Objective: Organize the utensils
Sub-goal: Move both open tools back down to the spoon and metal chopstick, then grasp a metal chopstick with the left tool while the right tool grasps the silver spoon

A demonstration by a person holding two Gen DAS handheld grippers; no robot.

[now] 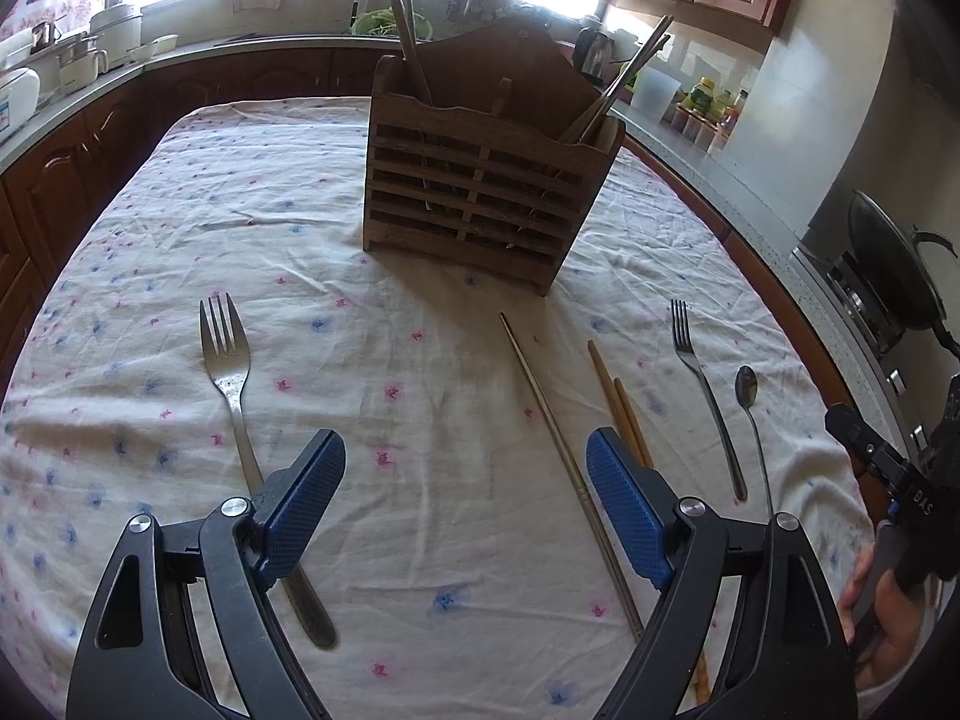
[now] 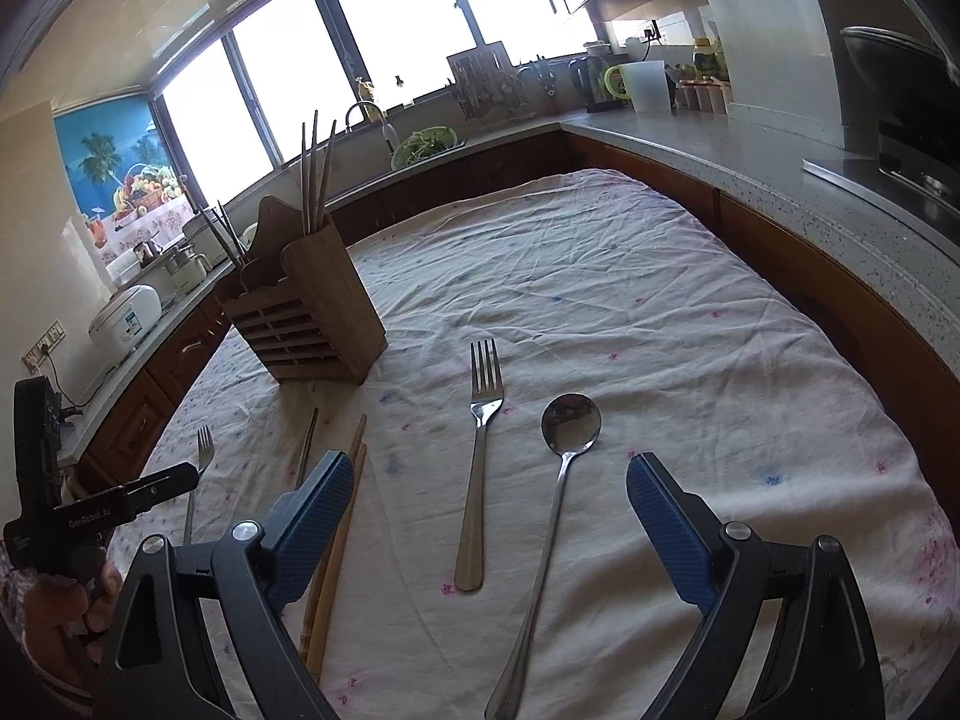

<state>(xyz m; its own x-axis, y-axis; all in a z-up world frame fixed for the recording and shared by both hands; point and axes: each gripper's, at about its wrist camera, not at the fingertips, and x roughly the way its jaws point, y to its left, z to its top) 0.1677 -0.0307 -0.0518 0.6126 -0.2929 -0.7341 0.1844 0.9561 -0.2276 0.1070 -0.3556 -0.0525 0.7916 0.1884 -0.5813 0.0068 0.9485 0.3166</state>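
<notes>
A slatted wooden utensil holder stands on the flowered tablecloth, chopsticks sticking out of it. My left gripper hangs open over bare cloth, a large fork under its left finger and a metal chopstick beside its right finger. Wooden chopsticks, a second fork and a spoon lie further right. My right gripper is open above the fork and spoon, gripping nothing.
Grey kitchen counters wrap around the table on three sides. A wok sits on the stove at right; a rice cooker and pots at left. A hand holds the other gripper at the right edge of the left wrist view.
</notes>
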